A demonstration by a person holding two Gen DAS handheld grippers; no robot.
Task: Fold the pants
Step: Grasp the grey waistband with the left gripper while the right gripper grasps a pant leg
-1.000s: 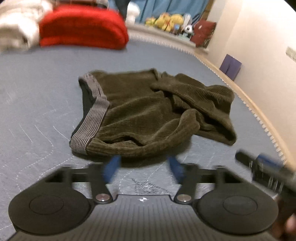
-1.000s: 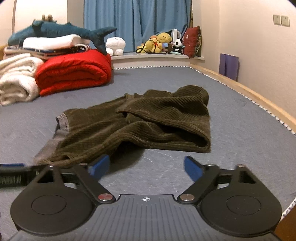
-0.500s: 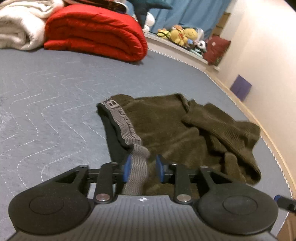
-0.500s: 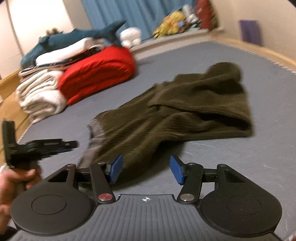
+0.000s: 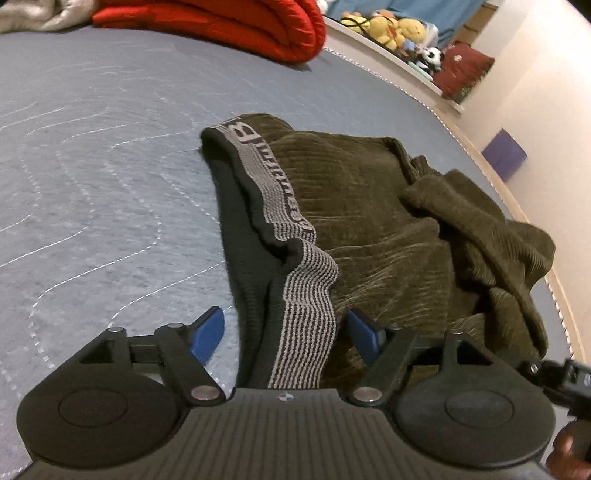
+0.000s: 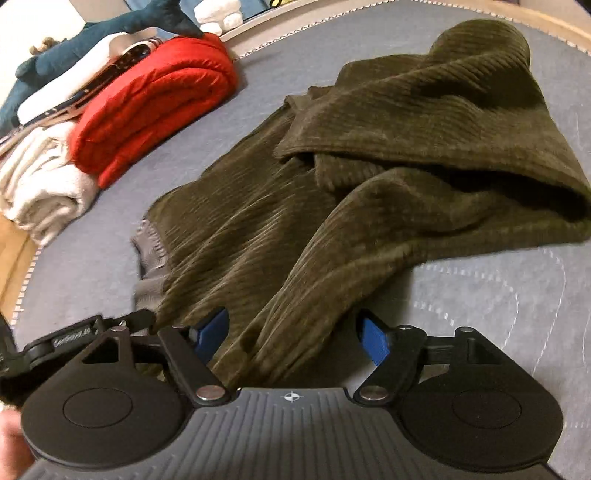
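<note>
Olive corduroy pants [image 5: 388, 229] lie crumpled on a grey quilted mattress [image 5: 92, 166], legs bunched to the right. Their grey striped waistband [image 5: 306, 295] runs toward me and passes between the blue pads of my left gripper [image 5: 286, 336], which is open around it. In the right wrist view the pants [image 6: 369, 177] spread ahead; my right gripper [image 6: 295, 338] is open with the near edge of the fabric lying between its pads. The left gripper shows at the lower left of the right wrist view [image 6: 74, 336].
A red folded blanket [image 6: 147, 99], white towels [image 6: 40, 184] and a blue shark plush [image 6: 110, 33] sit at the mattress's far side. Stuffed toys [image 5: 391, 26] line a ledge. The wall and a purple box [image 5: 504, 155] are to the right.
Both grippers have moved closer and lower over the pants. The left gripper's jaws, narrow around the waistband half a second ago, stand wider. The right gripper now straddles the fabric edge.
</note>
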